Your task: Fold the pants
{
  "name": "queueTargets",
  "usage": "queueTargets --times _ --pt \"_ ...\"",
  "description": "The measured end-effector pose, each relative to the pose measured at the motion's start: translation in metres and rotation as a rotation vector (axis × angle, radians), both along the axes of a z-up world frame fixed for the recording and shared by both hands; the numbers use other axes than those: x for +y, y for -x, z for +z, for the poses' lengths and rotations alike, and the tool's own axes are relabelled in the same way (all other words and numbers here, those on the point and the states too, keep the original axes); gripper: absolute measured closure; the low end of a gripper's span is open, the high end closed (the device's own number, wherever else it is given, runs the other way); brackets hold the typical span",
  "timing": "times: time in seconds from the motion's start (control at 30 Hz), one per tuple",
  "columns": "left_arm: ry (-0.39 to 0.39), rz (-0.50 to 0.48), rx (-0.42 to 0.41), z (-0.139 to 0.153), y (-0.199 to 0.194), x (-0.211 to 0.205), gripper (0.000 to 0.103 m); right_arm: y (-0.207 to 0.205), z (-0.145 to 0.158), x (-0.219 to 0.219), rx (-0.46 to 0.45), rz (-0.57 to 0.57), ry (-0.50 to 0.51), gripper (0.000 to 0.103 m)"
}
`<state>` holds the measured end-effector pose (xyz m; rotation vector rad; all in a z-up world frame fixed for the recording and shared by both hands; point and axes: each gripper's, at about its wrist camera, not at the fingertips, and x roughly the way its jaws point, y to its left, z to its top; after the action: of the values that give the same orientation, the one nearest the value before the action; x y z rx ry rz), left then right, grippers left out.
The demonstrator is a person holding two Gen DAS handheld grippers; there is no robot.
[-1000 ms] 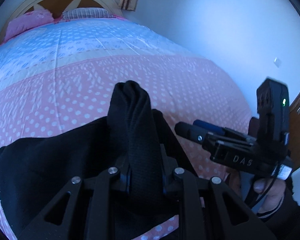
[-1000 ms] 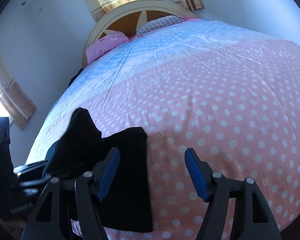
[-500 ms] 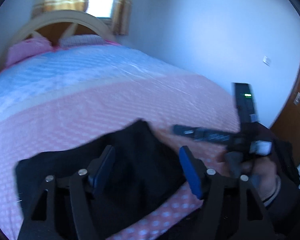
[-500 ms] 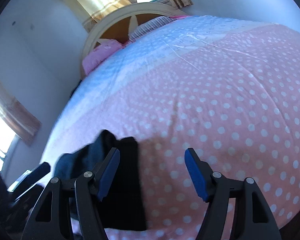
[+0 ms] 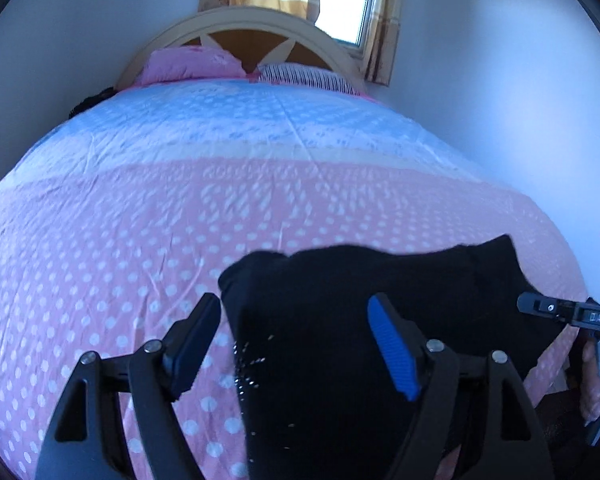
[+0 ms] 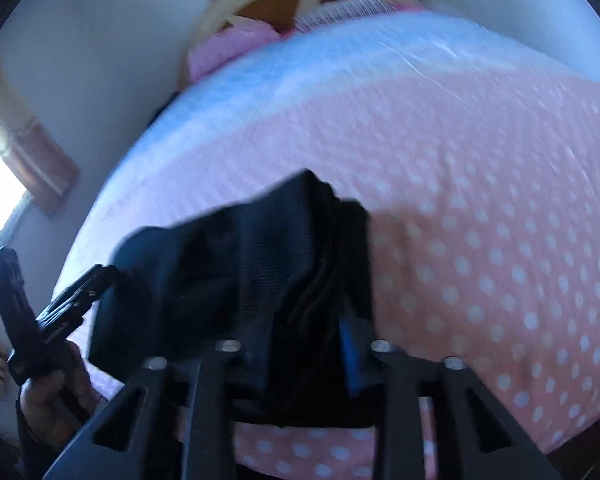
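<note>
**Black pants on the bed's near edge, right tongs clamped on them, left tongs spread above**

In the left wrist view, the pants lie as a dark, partly folded bundle across the lower centre and lower right of the frame, on the pink dotted bedspread. Their long axis runs left to right along the bed's near edge. The left gripper sits low in the frame with its jaws spread wide over the cloth, holding nothing.

In the blurred right wrist view, the right gripper at bottom centre has its jaws pressed together on a thick bunch of fabric. The right hand is therefore the one in contact; the left looks free to take another edge.
</note>
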<state>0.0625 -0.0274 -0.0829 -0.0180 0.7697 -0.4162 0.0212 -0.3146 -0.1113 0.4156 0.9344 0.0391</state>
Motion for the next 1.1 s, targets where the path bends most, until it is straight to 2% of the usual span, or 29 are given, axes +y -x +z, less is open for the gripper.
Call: queueTargets --times 0.2,0.3,0.43,0.47,0.53,0.63,0.7,0.77,0.83,0.93,1.0,1.03,1.1 --pt "0.003 0.028 0.015 -0.018 -0.009 0.002 0.006 0.008 -0.011 -0.018 -0.009 0.011 -0.052 0.078" --pt "-0.006 0.026 0.025 -0.025 -0.009 0.006 0.004 0.009 -0.018 -0.031 -0.017 0.014 -0.135 0.08" --pt "0.015 0.034 0.017 -0.021 -0.006 0.015 0.004 0.014 -0.017 -0.034 -0.022 0.009 -0.166 0.079" --pt "0.015 0.038 0.01 -0.02 -0.007 0.016 0.004 0.013 -0.014 -0.033 -0.019 0.001 -0.158 0.077" --pt "0.017 0.046 0.01 -0.018 -0.009 0.017 0.004 0.01 -0.001 -0.029 -0.051 -0.042 -0.086 0.058" --pt "0.004 0.052 0.012 -0.019 -0.013 0.017 0.004 0.006 0.027 -0.018 -0.17 -0.057 0.003 0.056" --pt "-0.002 0.051 0.014 -0.02 -0.015 0.015 0.004 -0.004 0.042 -0.004 -0.235 0.0 -0.014 0.054" --pt "-0.01 0.052 0.014 -0.02 -0.017 0.014 0.004 -0.016 0.045 0.01 -0.261 0.083 -0.04 0.049" --pt "-0.022 0.047 0.015 -0.02 -0.019 0.012 0.004 -0.03 0.039 0.021 -0.245 0.144 -0.049 0.049" --pt "-0.038 0.042 0.013 -0.02 -0.021 0.01 0.003 -0.049 0.015 0.019 -0.147 0.102 -0.008 0.049" --pt "-0.034 0.041 0.019 -0.021 -0.022 0.011 0.002 -0.051 0.002 0.013 -0.116 0.095 -0.039 0.051" --pt "-0.031 0.04 0.023 -0.021 -0.024 0.011 0.002 -0.049 0.0 0.009 -0.119 0.093 -0.046 0.059" --pt "-0.033 0.039 0.026 -0.023 -0.025 0.011 0.001 -0.048 0.0 0.006 -0.108 0.093 -0.019 0.065"
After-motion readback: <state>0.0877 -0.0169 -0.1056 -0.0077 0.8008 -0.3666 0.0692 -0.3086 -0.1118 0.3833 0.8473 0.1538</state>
